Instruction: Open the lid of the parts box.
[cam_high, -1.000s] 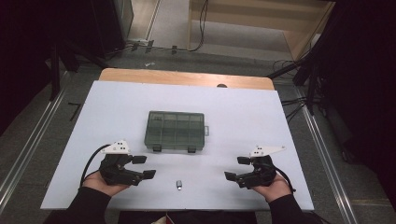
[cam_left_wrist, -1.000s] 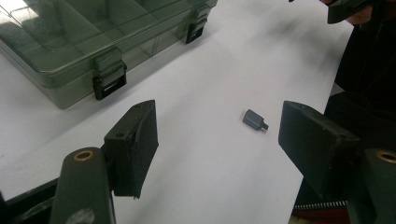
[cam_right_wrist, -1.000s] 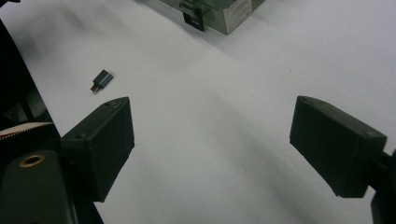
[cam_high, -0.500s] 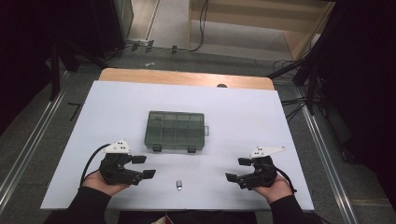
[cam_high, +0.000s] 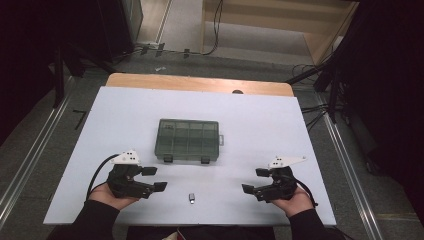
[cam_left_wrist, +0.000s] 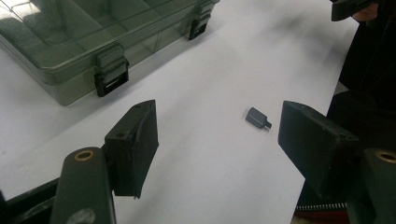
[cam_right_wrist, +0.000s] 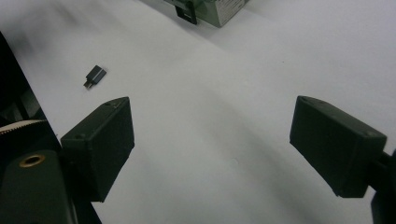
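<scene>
my left gripper (cam_high: 154, 178) and right gripper (cam_high: 256, 181) both gape empty, the small adapter (cam_high: 191, 197) lying unblocked between them, the closed box (cam_high: 188, 139) beyond.

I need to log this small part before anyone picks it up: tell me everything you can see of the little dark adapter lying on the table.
The adapter is a small, dark grey, box-shaped piece with a narrower plug end; it looks like metal or hard plastic. It lies flat on the white table, near the front edge, in front of the closed green compartment box and apart from it. It sits between the two grippers. Nothing touches it but the table.
</scene>
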